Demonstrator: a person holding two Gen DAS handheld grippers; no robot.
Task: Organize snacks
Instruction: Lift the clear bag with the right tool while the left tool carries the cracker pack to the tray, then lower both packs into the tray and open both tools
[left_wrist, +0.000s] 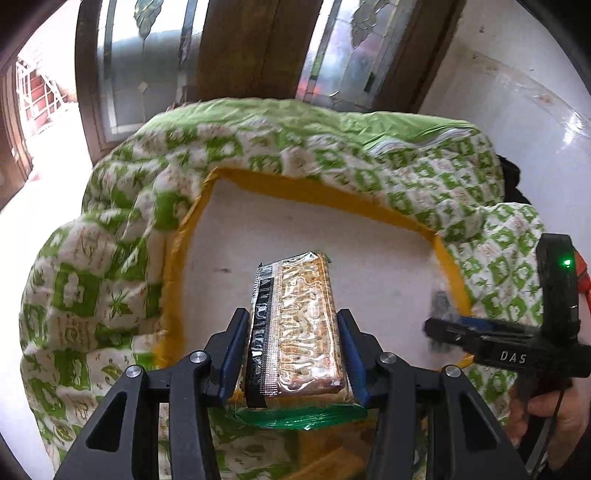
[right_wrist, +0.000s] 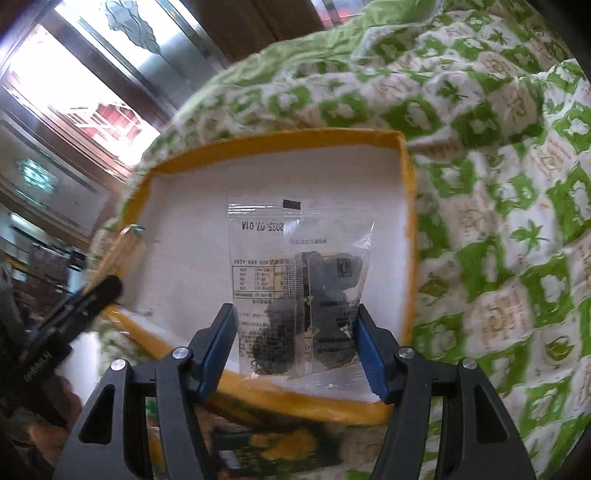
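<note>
Left wrist view: left tongs (left_wrist: 294, 345) clenched on a long rectangular clear-wrapped cracker pack with a black-and-silver printed seam (left_wrist: 295, 325), blue pads pressing both long sides, pack sticking forward out past the tips. Pack sits above the white floor of a shallow yellow-rimmed cardboard box (left_wrist: 369, 206), near its front edge. Box rests on a green-and-white patterned quilt (left_wrist: 110, 258). Right tongs (left_wrist: 443, 328) come in from the right over the box's right rim, blurred; a hand (left_wrist: 554, 413) holds their grip. Right wrist view: right tongs (right_wrist: 295, 347) grasping a clear plastic pouch with black print and dark pieces inside (right_wrist: 295, 295), pads against its lower left and right edges, pouch standing up ahead of the tips over the box's white floor. Yellow box rim (right_wrist: 295, 402) just below the tongs. Left tongs' finger (right_wrist: 99, 291) at left with the cracker pack's end beyond it, over the box's left rim. Quilt fills the right side.
</note>
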